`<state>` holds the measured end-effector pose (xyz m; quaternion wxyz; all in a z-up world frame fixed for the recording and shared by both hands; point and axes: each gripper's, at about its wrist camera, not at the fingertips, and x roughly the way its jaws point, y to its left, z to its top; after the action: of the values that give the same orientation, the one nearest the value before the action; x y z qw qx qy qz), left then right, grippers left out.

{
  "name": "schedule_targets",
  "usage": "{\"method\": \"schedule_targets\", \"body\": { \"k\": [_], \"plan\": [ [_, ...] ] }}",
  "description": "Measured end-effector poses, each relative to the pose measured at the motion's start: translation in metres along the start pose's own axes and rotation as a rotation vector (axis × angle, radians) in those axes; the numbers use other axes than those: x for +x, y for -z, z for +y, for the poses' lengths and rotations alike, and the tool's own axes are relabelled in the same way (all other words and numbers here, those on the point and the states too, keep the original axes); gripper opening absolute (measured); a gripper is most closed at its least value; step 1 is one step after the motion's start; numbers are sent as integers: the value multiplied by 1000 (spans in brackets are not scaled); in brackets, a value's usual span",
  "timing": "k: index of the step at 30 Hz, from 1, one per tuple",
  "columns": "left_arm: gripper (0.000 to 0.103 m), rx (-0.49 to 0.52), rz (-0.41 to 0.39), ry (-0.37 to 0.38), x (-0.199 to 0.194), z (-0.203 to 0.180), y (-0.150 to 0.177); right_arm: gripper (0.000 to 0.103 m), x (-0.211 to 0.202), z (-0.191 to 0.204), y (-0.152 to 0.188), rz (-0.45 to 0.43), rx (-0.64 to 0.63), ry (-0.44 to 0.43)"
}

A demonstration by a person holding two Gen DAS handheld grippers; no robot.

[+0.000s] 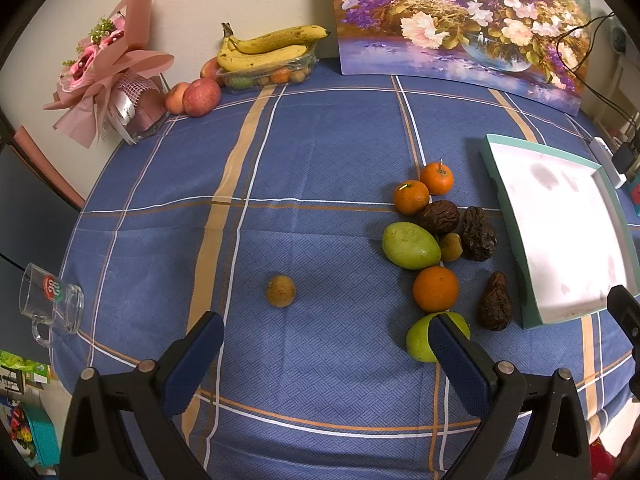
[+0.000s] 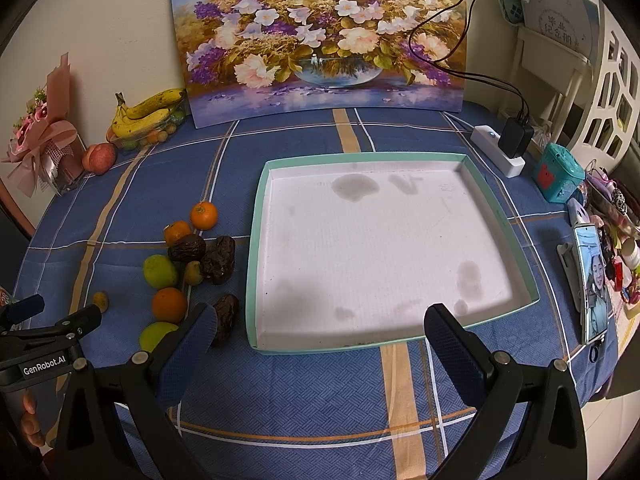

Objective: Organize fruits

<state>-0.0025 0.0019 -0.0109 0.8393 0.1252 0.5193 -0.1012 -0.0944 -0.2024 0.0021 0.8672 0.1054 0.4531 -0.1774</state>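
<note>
- Orange, green and dark wrinkled fruits [image 1: 438, 240] sit clustered right of centre in the left wrist view, just beside the teal-rimmed tray [image 2: 256, 248], which holds no fruit yet.
- Left gripper [image 1: 326, 334] hovers wide and holds nothing; right gripper [image 2: 320, 322] is likewise spread wide and bare, low over the tray's near edge.
- Judgement: sorting has not begun. Take the nearest green fruit [image 1: 420, 342] first, closing across its narrow width, gently, since round fruit rolls.
- One small brown fruit [image 1: 281, 290] lies apart, at centre-left.
- Blue plaid tablecloth [image 1: 320, 140] covers the table; a flower painting [image 2: 320, 32] leans on the wall at top, bananas [image 1: 264, 46] at upper left.
</note>
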Motion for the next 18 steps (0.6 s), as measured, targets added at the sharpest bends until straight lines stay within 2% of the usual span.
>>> {"method": "schedule_targets", "body": {
  "k": [18],
  "plan": [
    [103,-18,10,14,4,7,0,103,4,1,0,13,1,-10]
  ]
}}
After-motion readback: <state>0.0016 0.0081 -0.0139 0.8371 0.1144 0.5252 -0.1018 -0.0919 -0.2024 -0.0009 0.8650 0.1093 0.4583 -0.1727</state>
